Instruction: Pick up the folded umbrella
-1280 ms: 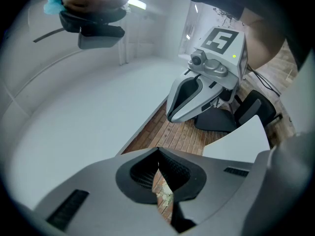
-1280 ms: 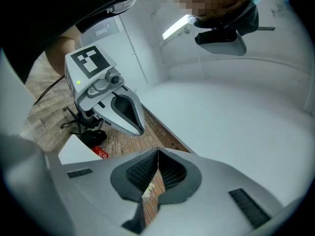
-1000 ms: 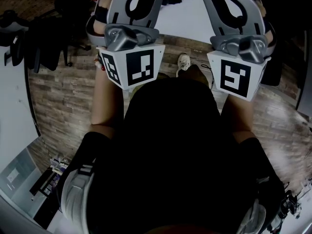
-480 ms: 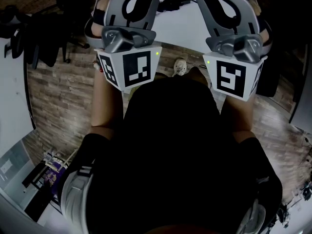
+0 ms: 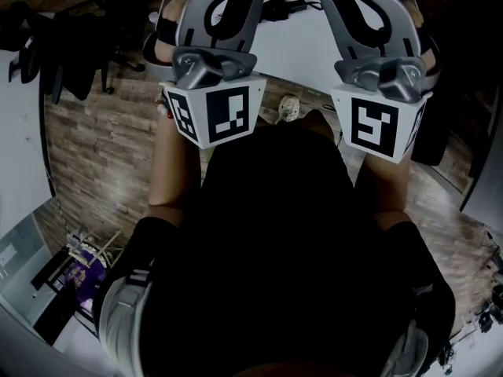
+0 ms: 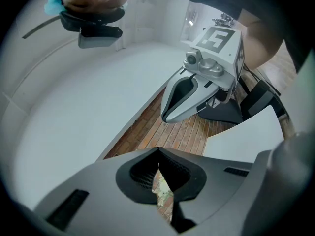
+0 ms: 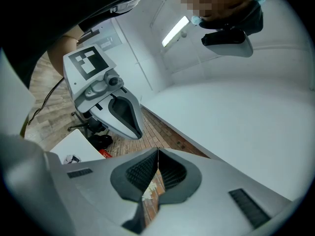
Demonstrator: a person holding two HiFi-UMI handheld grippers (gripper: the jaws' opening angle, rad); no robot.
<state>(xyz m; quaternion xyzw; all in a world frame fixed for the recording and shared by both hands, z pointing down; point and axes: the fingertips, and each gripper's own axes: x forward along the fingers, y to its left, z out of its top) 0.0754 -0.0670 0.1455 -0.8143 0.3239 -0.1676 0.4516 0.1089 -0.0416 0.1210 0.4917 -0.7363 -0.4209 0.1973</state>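
Observation:
No folded umbrella shows in any view. In the head view both grippers are held up in front of a dark-clothed body, the left marker cube [image 5: 214,113] and the right marker cube [image 5: 380,124] side by side; their fingertips run off the top edge. My left gripper [image 6: 158,150] is shut, its pads meeting at the tip with nothing between them. My right gripper [image 7: 157,151] is shut the same way and empty. Each gripper view shows the other gripper alongside, pointing roughly level.
A white table [image 5: 302,42] with a black cable [image 5: 284,8] lies ahead above the wood floor [image 5: 102,148]. Black office chairs [image 5: 55,53] stand at the left. A shoe [image 5: 288,108] shows between the cubes. Clutter [image 5: 78,269] sits at the lower left.
The floor and the white table have slid down and shifted in the head view as the person moves towards the table. Both grippers keep their pose, shut and empty.

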